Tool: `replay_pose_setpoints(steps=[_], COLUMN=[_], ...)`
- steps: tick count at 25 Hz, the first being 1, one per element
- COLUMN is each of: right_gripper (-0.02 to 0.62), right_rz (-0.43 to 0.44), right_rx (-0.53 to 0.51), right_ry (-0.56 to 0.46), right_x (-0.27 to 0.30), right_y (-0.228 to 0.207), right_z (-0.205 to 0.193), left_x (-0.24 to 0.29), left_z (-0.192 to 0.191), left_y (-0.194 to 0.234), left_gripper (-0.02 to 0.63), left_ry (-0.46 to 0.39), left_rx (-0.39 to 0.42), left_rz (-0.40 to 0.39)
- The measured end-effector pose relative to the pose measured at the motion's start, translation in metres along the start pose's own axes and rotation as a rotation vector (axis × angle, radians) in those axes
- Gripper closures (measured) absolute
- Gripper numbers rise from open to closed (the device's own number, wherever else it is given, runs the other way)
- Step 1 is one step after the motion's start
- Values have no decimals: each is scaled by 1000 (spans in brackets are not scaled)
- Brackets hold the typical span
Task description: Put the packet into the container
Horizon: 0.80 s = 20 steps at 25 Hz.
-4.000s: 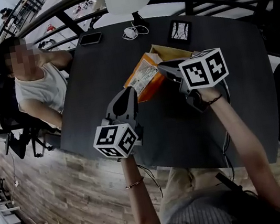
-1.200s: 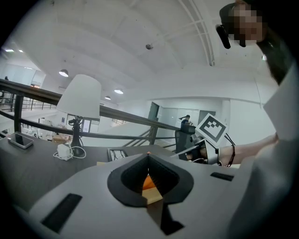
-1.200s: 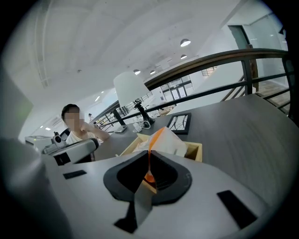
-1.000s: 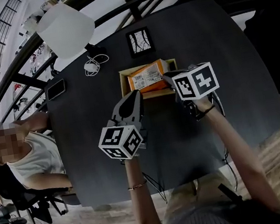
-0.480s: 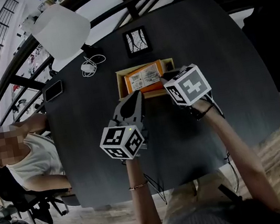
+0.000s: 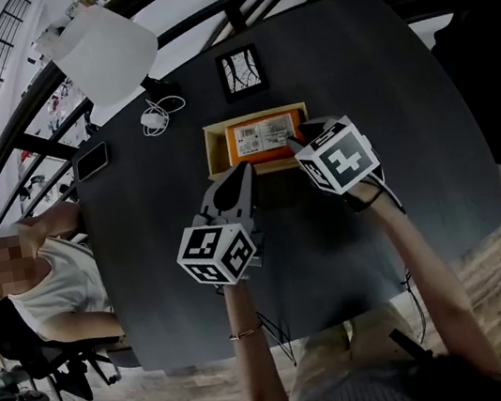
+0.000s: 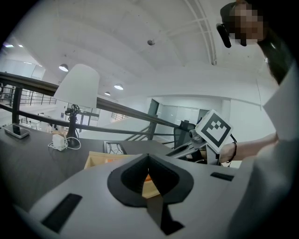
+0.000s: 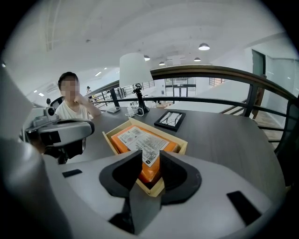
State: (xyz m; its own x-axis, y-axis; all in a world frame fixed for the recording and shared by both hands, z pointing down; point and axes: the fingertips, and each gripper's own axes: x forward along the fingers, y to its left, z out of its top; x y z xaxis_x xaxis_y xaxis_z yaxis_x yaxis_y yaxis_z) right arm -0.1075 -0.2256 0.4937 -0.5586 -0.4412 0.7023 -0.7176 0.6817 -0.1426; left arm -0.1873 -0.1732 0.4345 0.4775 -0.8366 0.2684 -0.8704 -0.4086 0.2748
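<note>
The orange packet [image 6: 261, 135] with a white label lies flat inside the shallow wooden container [image 6: 215, 151] on the dark table. My right gripper [image 6: 299, 145] hovers at the container's right end. In the right gripper view, my right gripper [image 8: 150, 158] has just been opening its jaws. The near end of the packet [image 8: 140, 142] shows in the gap, and the pads stand off it. My left gripper [image 6: 243, 171] hangs just in front of the container, shut and empty. In the left gripper view, my left gripper [image 7: 148, 158] looks over the container [image 7: 96, 161].
A white lamp [image 6: 102, 50], a phone [image 6: 92, 160], a charger with its cable [image 6: 159, 117] and a black framed picture [image 6: 242, 72] sit beyond the container. A seated person [image 6: 40, 278] is at the table's left side. A railing runs behind the table.
The packet has gone from tilted in the right gripper's hold to lying flat in the container. The right jaws have parted from it. The left gripper has stayed put.
</note>
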Motion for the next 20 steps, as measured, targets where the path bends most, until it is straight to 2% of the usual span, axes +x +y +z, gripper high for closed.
replay_pose_setpoints(steps=[10, 13, 20], right_gripper=[503, 552, 583], right_rz=[64, 83, 117], right_rx=[32, 9, -18], right_ry=[-43, -52, -132], right_x=[-20, -27, -50], right_y=[8, 15, 29], right_z=[13, 17, 34], left_x=[1, 0, -4], left_z=[12, 17, 30], left_y=[-14, -18, -30], left_gripper=[598, 598, 598], left_ry=[-22, -34, -62], left_rx=[11, 17, 31], left_rz=[-2, -3, -6])
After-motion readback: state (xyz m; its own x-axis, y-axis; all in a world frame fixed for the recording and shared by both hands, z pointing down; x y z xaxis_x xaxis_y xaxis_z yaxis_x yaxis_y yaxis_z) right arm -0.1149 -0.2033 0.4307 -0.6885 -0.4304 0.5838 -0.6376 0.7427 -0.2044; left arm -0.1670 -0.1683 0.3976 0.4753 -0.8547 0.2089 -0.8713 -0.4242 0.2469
